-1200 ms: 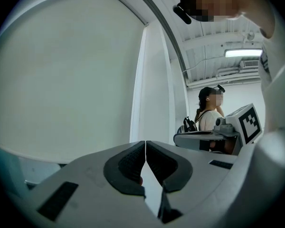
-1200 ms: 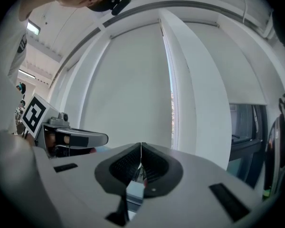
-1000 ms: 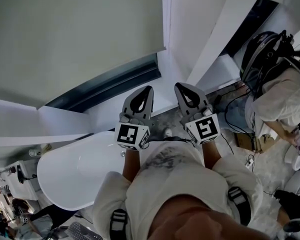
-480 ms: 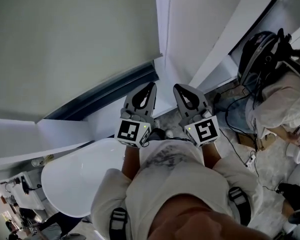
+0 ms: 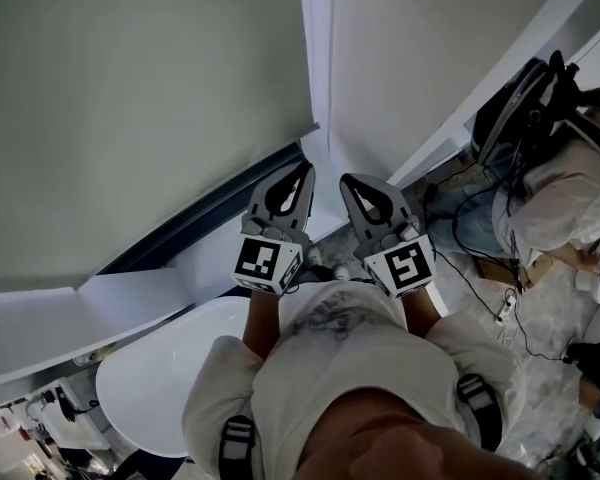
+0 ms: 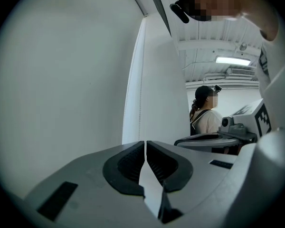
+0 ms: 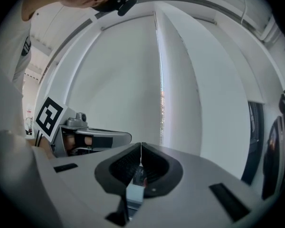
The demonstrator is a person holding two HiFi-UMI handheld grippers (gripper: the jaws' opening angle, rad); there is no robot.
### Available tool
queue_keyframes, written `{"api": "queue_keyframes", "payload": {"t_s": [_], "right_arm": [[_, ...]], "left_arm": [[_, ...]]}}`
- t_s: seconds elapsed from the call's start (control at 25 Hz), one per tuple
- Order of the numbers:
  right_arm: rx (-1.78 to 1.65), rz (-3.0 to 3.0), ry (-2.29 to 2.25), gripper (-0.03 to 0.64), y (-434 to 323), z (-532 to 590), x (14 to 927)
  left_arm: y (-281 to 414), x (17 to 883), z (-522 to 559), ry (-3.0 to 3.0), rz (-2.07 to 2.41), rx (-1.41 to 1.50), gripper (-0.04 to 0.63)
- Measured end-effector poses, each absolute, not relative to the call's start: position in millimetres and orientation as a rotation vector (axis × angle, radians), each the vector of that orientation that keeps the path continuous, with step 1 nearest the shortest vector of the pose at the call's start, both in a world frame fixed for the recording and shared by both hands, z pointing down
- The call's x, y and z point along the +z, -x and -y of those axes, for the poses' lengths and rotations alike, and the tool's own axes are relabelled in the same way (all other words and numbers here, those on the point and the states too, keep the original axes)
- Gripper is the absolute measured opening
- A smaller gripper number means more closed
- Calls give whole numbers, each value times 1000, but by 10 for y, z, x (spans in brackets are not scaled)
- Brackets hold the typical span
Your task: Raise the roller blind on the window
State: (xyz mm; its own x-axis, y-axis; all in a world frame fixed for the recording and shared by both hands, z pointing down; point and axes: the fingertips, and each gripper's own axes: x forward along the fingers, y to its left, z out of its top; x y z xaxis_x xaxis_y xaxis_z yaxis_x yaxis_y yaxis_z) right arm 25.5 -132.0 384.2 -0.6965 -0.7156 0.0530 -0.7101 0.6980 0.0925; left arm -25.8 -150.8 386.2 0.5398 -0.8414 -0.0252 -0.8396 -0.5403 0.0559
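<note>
The roller blind point(image 5: 140, 98) is a broad pale grey-green sheet filling the upper left of the head view, lowered over most of the window. Its bottom edge slants from beside the white window post point(image 5: 315, 58) down toward the left. Under that edge a narrow dark strip of window glass point(image 5: 215, 203) stays uncovered, and below the glass runs a white sill point(image 5: 130, 293). Right of the post is another pale panel point(image 5: 420, 48). The left hand-held gripper point(image 5: 305, 168) points level at the blind's lower right corner, near it but apart from it. Its own view shows the ribbed black pads pressed together at the tips with nothing between them. The right hand-held gripper point(image 5: 346, 180) sits just beside it, aimed at the foot of the post. Its jaws are also closed tip to tip and empty. Each carries its cube with square markers toward the person, whose white top point(image 5: 350, 368) fills the bottom of the head view. A white bathtub point(image 5: 160, 368) lies at lower left beneath the sill. At right a second person point(image 5: 565, 188) in white wears a headset, with cables point(image 5: 480, 268) trailing on the floor nearby.
</note>
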Motion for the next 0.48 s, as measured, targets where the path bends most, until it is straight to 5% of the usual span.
{"api": "queue_keyframes", "payload": {"t_s": [0.48], "right_arm": [[-114,2764,-1273,61,-241,1422,3761]], "left_arm": [[215,3713,1713,-2808,1362,-96,15]]}}
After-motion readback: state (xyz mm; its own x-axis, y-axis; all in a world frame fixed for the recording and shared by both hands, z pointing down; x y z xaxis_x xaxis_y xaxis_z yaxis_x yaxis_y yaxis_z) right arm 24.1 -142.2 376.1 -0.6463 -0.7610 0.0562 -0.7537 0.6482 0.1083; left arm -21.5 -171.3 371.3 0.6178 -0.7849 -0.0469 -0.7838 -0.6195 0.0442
